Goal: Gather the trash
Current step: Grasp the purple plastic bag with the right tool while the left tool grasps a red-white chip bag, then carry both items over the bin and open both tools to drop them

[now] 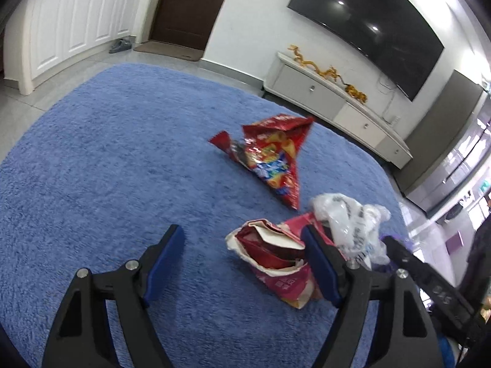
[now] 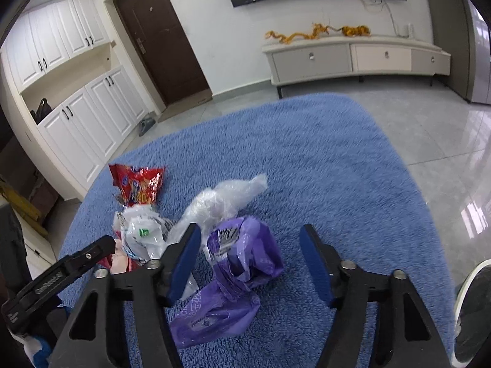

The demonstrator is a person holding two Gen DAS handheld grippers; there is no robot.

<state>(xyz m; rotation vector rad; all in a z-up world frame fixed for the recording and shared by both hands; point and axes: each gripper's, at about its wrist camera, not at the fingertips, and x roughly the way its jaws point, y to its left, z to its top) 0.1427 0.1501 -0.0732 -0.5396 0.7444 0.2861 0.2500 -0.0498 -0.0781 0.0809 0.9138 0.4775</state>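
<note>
Trash lies on a blue shaggy rug [image 1: 107, 168]. A red snack bag [image 1: 270, 156] sits ahead in the left wrist view and shows at the left in the right wrist view [image 2: 139, 185]. A torn pink and red wrapper [image 1: 276, 260] lies between the jaws of my open left gripper [image 1: 245, 263], close to the right finger. A crumpled clear bag [image 1: 353, 224] lies beyond it. My right gripper [image 2: 250, 260] is open above a purple plastic bag [image 2: 239, 263]. Clear plastic [image 2: 221, 199] and a white printed bag [image 2: 141, 236] lie to its left.
A low white TV cabinet [image 2: 353, 58] stands by the far wall under a wall television [image 1: 368, 27]. White cupboards [image 2: 76, 116] and a brown door [image 2: 159, 36] are at the left. Grey tile floor [image 2: 445, 141] surrounds the rug. A white-rimmed bin edge [image 2: 472, 306] shows at bottom right.
</note>
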